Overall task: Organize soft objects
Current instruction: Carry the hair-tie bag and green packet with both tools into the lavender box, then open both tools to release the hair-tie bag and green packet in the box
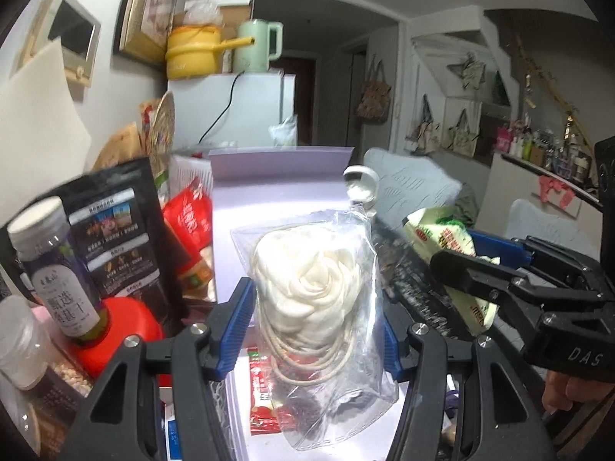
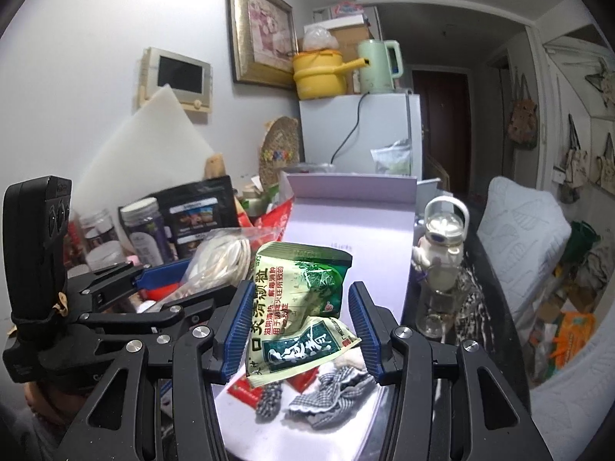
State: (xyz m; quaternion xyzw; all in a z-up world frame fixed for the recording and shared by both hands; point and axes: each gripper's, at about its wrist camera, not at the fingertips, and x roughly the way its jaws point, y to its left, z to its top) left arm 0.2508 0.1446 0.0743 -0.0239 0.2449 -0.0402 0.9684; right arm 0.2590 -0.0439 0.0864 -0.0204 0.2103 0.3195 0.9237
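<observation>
Background: cluttered room, pale fridge (image 2: 357, 130) upper centre, white board surface (image 2: 346, 230) mid-frame, partly covered.
Left gripper (image 1: 313, 326): blue pads pinching a clear plastic bag with a white fabric rose and cord (image 1: 315, 288), frame centre; bag's bottom contents too dark to make out.
Right gripper (image 2: 298, 330): fingers clamped on a crumpled green sachet (image 2: 300, 307), lower centre.
Underneath: grey gingham cloth (image 2: 326, 399) and red packet (image 2: 246, 390), both mostly hidden.
</observation>
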